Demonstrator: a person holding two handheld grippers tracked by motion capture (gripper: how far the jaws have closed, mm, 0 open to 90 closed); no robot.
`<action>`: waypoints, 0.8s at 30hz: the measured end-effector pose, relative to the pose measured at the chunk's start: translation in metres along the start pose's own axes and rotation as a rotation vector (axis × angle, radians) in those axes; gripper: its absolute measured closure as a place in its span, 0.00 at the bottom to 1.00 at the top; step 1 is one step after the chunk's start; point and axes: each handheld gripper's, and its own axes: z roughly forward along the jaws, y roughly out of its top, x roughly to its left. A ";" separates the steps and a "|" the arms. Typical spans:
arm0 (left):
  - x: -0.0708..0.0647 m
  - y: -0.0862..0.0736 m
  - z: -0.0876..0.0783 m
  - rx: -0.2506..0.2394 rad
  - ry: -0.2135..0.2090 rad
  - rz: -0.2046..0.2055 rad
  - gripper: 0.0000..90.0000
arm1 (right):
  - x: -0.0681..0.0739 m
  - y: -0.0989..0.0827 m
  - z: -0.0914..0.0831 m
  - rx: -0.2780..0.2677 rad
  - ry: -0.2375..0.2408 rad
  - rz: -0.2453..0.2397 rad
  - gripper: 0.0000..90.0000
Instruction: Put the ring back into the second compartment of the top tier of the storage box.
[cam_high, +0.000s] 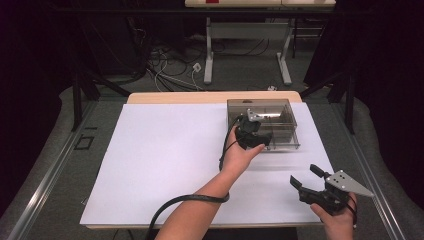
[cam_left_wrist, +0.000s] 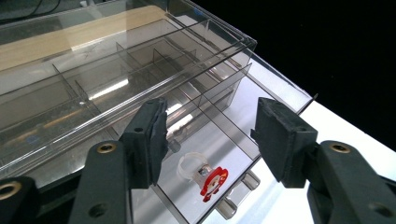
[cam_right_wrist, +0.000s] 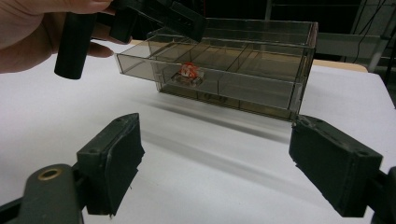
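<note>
Right tongs near the worktop front edge, jaws apart, idle. Left tongs jaws apart above the pulled-out drawer holding a ring. Suggest: descend straight, straddle the ring's band, close gently, avoid the dividers.

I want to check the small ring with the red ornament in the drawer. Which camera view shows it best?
The left gripper view: the ring lies close, its clear band and red ornament distinct. The right gripper view shows it as a small red blur behind the drawer's wall. In the high view I cannot make it out.
</note>
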 end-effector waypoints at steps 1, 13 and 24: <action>0.000 0.000 0.000 0.000 0.000 0.000 0.47 | 0.000 0.000 0.000 0.000 0.000 0.000 0.18; 0.003 0.004 -0.005 -0.025 0.024 0.025 0.36 | -0.001 -0.001 0.001 0.001 -0.006 0.012 0.18; 0.005 0.009 -0.010 -0.045 -0.008 0.054 0.35 | -0.002 -0.002 0.002 -0.004 -0.007 0.007 0.18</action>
